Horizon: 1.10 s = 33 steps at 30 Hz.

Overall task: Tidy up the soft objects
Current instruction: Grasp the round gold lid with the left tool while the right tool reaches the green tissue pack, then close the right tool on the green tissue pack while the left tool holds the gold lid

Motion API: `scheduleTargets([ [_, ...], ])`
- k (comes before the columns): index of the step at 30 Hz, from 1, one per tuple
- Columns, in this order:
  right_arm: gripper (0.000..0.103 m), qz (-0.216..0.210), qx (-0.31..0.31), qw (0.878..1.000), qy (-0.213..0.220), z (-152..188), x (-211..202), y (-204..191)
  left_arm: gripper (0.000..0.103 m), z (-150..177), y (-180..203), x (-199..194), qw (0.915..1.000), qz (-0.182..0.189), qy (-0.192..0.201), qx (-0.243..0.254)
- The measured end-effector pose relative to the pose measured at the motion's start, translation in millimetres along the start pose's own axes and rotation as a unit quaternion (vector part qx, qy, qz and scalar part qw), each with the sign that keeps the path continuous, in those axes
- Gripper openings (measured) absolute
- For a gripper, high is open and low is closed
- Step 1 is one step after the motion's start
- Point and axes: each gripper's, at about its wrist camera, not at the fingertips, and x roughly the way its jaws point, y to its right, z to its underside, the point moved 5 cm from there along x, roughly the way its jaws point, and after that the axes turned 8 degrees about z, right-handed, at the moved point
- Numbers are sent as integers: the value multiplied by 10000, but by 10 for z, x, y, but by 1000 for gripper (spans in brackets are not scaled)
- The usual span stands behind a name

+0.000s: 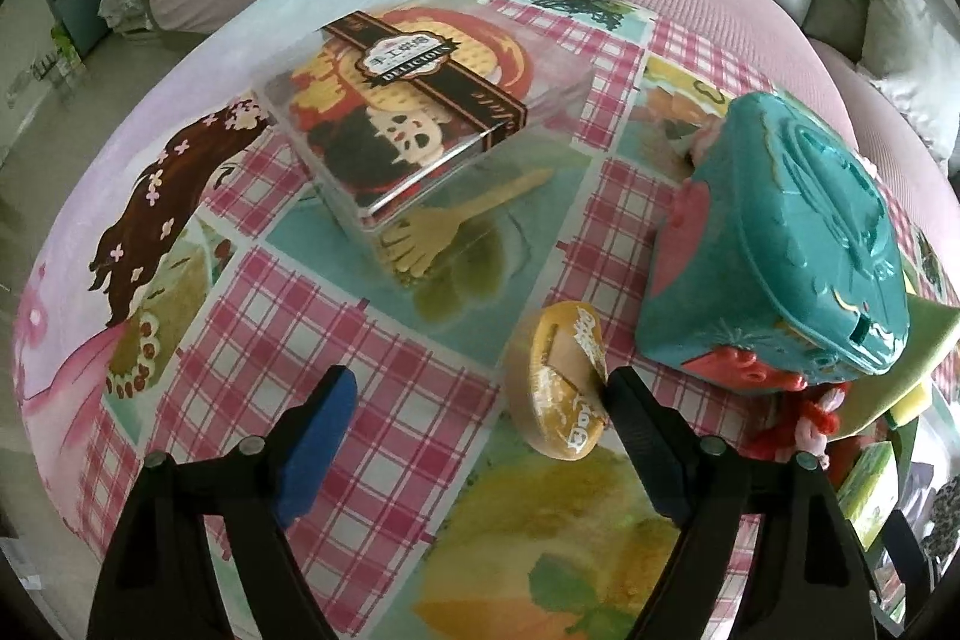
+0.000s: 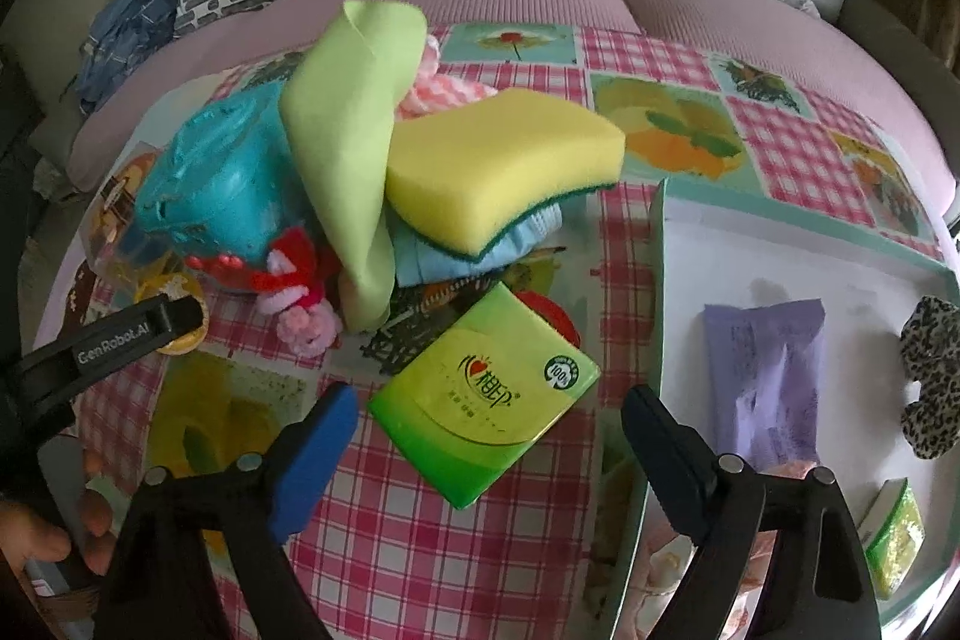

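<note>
In the right wrist view, my right gripper (image 2: 489,418) stands open over a green tissue pack (image 2: 486,400), which lies flat between its fingers with a gap on each side. Beyond it is a heap: a yellow sponge (image 2: 504,160), a light green cloth (image 2: 342,160), a blue cloth (image 2: 450,256) and a pink and red yarn doll (image 2: 300,316). My left gripper (image 1: 480,412) is open above the tablecloth. A yellow tape roll (image 1: 558,382) stands on edge against its right finger.
A white tray with a teal rim (image 2: 660,280) on the right holds a purple pack (image 2: 768,376), a leopard scrunchie (image 2: 936,376) and a green packet (image 2: 894,538). A teal plastic case (image 1: 780,244) and a clear box (image 1: 408,112) stand on the table. A sofa with cushions runs behind.
</note>
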Motion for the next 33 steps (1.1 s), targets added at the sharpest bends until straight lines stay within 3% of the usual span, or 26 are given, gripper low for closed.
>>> scheduleTargets([
  [23, 84, -68, 51, 10000, -46, -5, 19, -3, 85, 8, 21, -4, 9999, 26, 10, 145],
  [25, 78, -116, 73, 9999, -58, -5, 20, -6, 78, 2, 53, 0, 9997, 38, 60, 219],
  [26, 74, -128, 89, 9999, -59, -4, 18, -5, 65, 8, 75, 11, 9997, 50, 58, 248],
  [29, 72, -131, 100, 9998, -67, -2, 16, 3, 50, 22, 135, 42, 9991, 286, -9, 307],
  [33, 71, -137, 101, 9998, -79, -18, 23, 7, 49, 27, 195, 48, 9987, 211, 10, 464],
])
